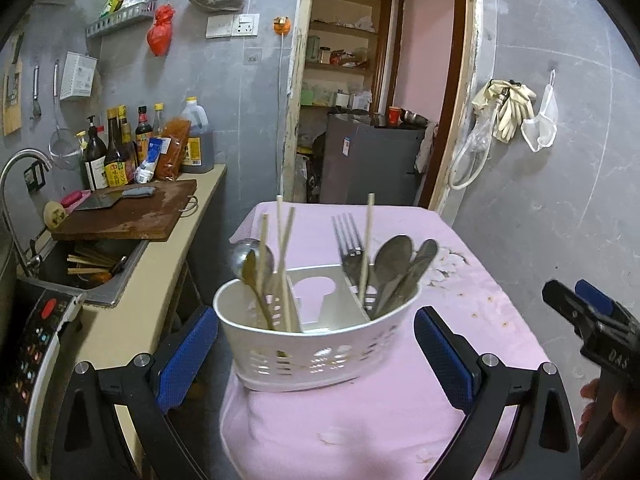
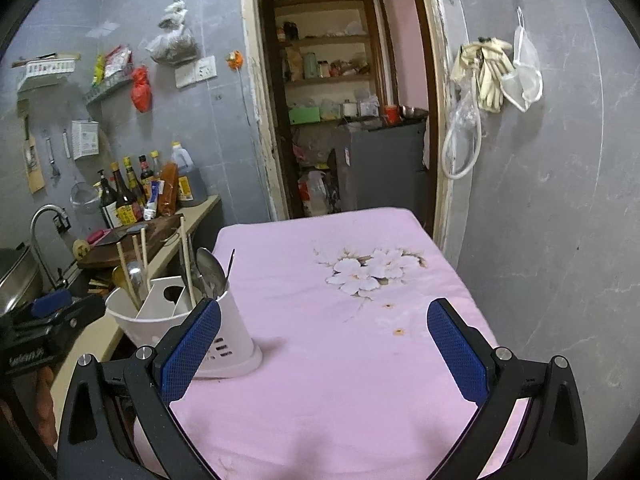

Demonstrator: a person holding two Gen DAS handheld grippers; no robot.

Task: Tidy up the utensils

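Note:
A white perforated utensil holder stands on the pink tablecloth at its front left corner. Its left compartment holds chopsticks and a ladle. Its right compartment holds a fork, spoons and one chopstick. My left gripper is open and empty, its pads on either side of the holder without touching. My right gripper is open and empty over bare cloth, to the right of the holder. It also shows at the right edge of the left wrist view.
A counter on the left carries a wooden cutting board with a cleaver, sauce bottles and a sink with a tap. An appliance with a control panel sits near left. A doorway lies beyond the table. A flower print marks the cloth.

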